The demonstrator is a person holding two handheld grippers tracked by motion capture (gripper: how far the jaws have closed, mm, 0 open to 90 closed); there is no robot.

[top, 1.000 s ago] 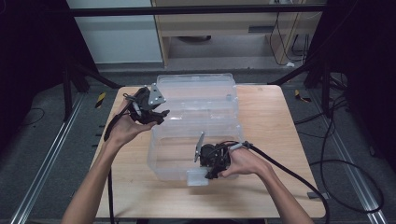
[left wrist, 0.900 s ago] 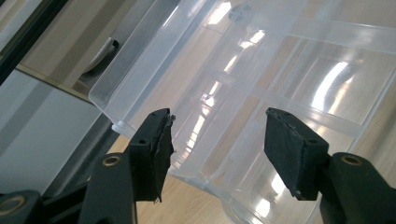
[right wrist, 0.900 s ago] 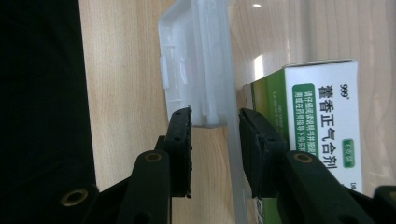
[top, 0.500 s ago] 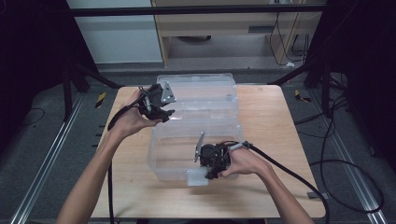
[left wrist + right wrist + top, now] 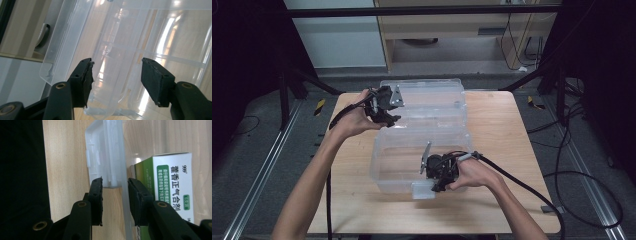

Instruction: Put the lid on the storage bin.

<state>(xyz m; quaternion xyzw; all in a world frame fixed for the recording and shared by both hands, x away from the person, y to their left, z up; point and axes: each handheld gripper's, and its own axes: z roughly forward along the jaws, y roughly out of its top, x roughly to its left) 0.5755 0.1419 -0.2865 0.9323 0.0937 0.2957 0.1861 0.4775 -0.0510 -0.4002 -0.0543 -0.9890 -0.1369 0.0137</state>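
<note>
Your right claw (image 5: 438, 186) sits at the near edge of the desk (image 5: 512, 125), its jaws astride the near wall of the clear plastic storage box (image 5: 422, 150), by the latch tab (image 5: 105, 157), steadying the box. I can't tell whether the pads actually press. A green-and-white medicine carton (image 5: 172, 187) lies inside (just behind that wall). Farther off, your left claw (image 5: 387, 117) hangs wide and empty over the box's far left rim, near the opened lid (image 5: 427, 92), probably to swing it shut.
</note>
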